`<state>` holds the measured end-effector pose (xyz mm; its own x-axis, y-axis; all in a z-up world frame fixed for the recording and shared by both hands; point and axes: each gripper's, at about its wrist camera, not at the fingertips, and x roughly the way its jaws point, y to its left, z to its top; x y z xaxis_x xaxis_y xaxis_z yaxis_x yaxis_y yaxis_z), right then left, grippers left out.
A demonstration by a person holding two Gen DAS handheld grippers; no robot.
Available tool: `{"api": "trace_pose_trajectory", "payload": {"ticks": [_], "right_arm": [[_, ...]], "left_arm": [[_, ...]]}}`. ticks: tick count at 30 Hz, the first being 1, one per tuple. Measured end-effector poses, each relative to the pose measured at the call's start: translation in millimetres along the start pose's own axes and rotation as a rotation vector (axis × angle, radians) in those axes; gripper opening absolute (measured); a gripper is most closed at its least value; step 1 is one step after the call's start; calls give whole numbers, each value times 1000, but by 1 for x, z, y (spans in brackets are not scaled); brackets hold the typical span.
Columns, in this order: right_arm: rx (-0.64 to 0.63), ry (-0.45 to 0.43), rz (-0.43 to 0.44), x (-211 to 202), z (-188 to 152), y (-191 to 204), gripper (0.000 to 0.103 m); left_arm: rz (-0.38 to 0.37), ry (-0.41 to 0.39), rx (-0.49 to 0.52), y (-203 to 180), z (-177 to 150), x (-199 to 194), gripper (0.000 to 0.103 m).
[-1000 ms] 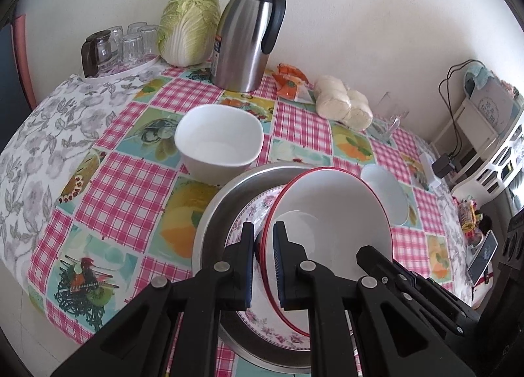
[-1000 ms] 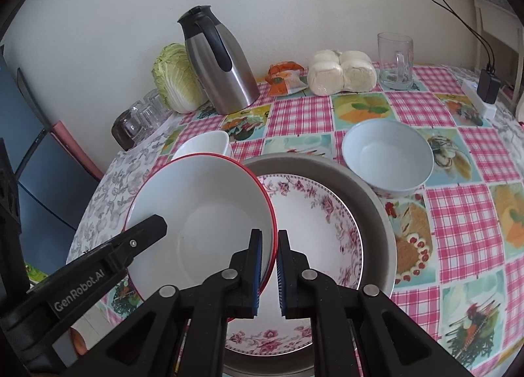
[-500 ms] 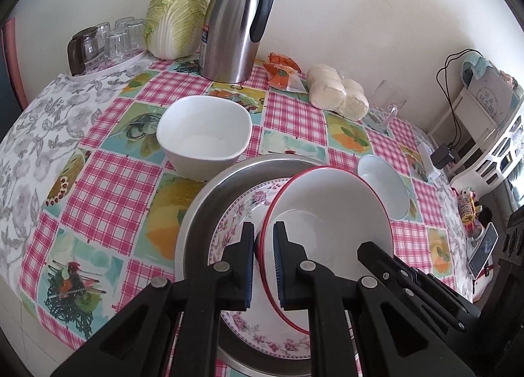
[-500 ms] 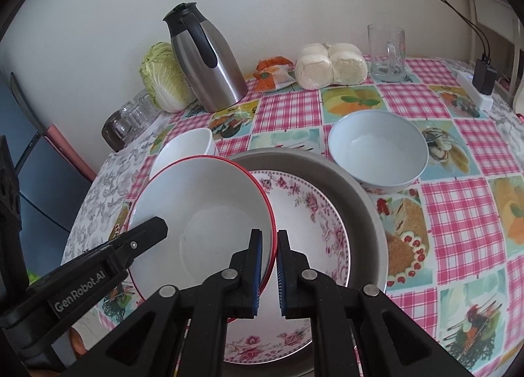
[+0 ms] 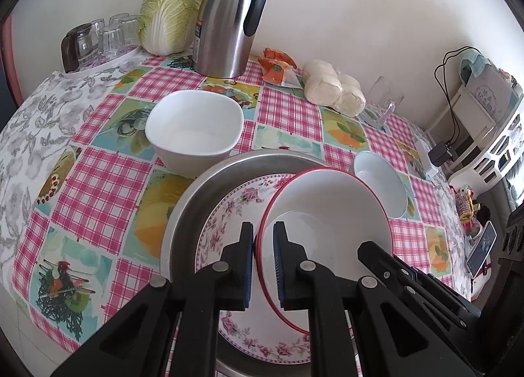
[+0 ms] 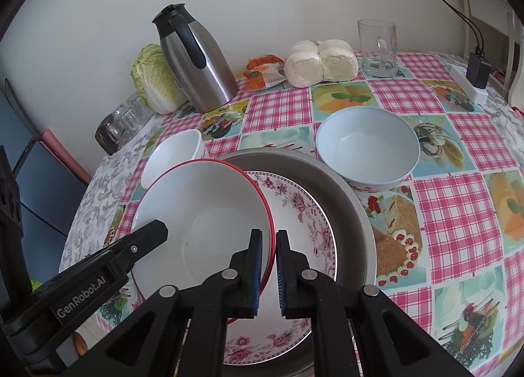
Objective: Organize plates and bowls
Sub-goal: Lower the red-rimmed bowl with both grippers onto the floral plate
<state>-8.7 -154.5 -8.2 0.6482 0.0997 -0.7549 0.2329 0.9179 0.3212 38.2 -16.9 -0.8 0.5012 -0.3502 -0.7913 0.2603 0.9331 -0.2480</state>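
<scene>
A red-rimmed white bowl (image 5: 330, 206) (image 6: 203, 210) hangs above a floral plate (image 5: 229, 213) (image 6: 301, 213) that lies in a round metal tray (image 5: 190, 200) (image 6: 350, 200). My left gripper (image 5: 263, 262) is shut on the bowl's left rim. My right gripper (image 6: 268, 265) is shut on its right rim. A square white bowl (image 5: 195, 129) (image 6: 173, 157) stands left of the tray. A round pale bowl (image 5: 380, 180) (image 6: 366, 151) stands to its right.
Along the wall stand a steel thermos jug (image 5: 229, 16) (image 6: 196, 59), a cabbage (image 5: 170, 13), a tray of glasses (image 5: 98, 39), a snack packet (image 5: 278, 65), bagged buns (image 5: 334, 88) (image 6: 321, 62) and a glass mug (image 6: 378, 46). A shelf with cables (image 5: 484, 115) stands at the right.
Both grippers have kept hold of the red-rimmed bowl and shifted with it slightly over the floral plate. The table objects have not moved.
</scene>
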Motion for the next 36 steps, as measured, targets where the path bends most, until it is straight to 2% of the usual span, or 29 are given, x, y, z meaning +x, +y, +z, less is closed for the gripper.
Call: {"api": "trace_pose_trajectory", "payload": {"ticks": [16, 23, 30, 32, 33, 36], "right_arm": [[3, 7, -3, 8, -1, -2, 12], [7, 7, 7, 9, 0, -1, 17], [16, 6, 15, 10, 0, -1, 17], [16, 7, 15, 10, 0, -1, 17], [16, 10, 12, 10, 0, -2, 18], [25, 25, -2, 14, -1, -4, 32]], "left_arm": [[19, 16, 11, -1, -1, 13, 11], [-16, 34, -45, 8, -1, 19, 11], [-9, 36, -70, 13, -2, 20, 11], [0, 34, -72, 13, -2, 19, 14], [1, 35, -71, 13, -2, 19, 14], [13, 37, -63, 12, -2, 19, 17]]}}
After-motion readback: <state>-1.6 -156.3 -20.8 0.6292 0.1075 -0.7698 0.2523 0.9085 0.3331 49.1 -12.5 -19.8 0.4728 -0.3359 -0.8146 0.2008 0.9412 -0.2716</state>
